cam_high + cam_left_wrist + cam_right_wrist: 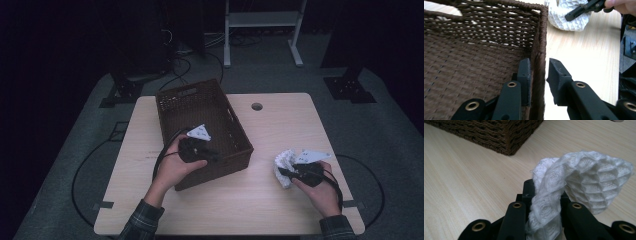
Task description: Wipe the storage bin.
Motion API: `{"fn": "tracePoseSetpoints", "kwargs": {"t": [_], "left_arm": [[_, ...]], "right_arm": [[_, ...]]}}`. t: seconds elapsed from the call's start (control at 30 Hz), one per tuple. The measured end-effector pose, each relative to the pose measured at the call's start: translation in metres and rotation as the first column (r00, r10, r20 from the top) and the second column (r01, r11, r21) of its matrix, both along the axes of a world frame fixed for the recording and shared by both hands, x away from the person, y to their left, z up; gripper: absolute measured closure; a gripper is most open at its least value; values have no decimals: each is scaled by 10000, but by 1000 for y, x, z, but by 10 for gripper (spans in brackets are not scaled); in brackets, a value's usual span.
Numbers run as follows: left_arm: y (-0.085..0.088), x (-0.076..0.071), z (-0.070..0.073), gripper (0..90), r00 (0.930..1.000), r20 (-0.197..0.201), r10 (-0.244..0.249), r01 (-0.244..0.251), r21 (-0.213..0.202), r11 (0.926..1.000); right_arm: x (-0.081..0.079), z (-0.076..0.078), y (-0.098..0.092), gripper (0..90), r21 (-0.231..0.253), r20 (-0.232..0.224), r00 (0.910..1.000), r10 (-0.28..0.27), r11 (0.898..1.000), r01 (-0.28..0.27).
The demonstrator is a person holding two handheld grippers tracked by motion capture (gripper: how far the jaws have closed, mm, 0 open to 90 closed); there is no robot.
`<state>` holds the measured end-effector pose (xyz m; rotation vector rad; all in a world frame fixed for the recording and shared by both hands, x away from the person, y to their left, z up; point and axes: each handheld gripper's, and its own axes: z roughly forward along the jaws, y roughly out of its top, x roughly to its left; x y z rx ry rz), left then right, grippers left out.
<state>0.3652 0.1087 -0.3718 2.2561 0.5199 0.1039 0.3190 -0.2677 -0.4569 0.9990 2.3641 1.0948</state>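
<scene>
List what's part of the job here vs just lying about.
In the job:
- brown woven basket, its wall between the left gripper jaws
- white waffle-weave cloth, clamped in the right gripper

Lying about:
- wooden table with round cable hole
- white frame legs behind the table
- floor cables

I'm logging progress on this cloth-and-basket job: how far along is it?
Done: the right gripper has the white waffle-weave cloth pinched. In hand: the left gripper straddles the brown wicker basket wall. Left: the cloth sits on the table, outside the basket.
</scene>
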Motion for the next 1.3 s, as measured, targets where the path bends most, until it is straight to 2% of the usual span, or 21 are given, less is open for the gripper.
{"fn": "tracePoseSetpoints", "kwargs": {"t": [0.17,0.33,0.47,0.6,0.77,1.03,1.13,1.3], "left_arm": [[26,-4,1,695,9996,83,260,-258,-198,9995],[49,-13,4,697,9988,238,424,-420,-172,9990],[60,-20,5,721,9993,262,279,-274,-176,9995],[66,-23,0,762,9999,33,131,-130,-171,9998],[67,-24,-5,796,9999,-148,-49,49,33,10000],[60,-24,-5,827,9998,-135,-156,158,106,9998],[51,-24,-6,832,9993,-192,-333,334,30,9994],[29,-23,-3,828,9978,-178,-646,650,240,9976]], "right_arm": [[0,0,1,764,-28,18,10000,20,10000,-20],[0,0,1,764,-37,1,10000,0,10000,0],[0,-1,1,764,-41,0,10000,-9,10000,9],[0,-1,2,764,-39,7,10000,-11,10000,11],[0,-1,1,764,-41,7,10000,-18,10000,18],[0,-1,1,764,-53,-2,10000,-12,10000,12],[0,-1,1,764,-51,-21,10000,-42,10000,42],[0,-1,1,764,-56,-12,10000,-42,10000,42]]}}
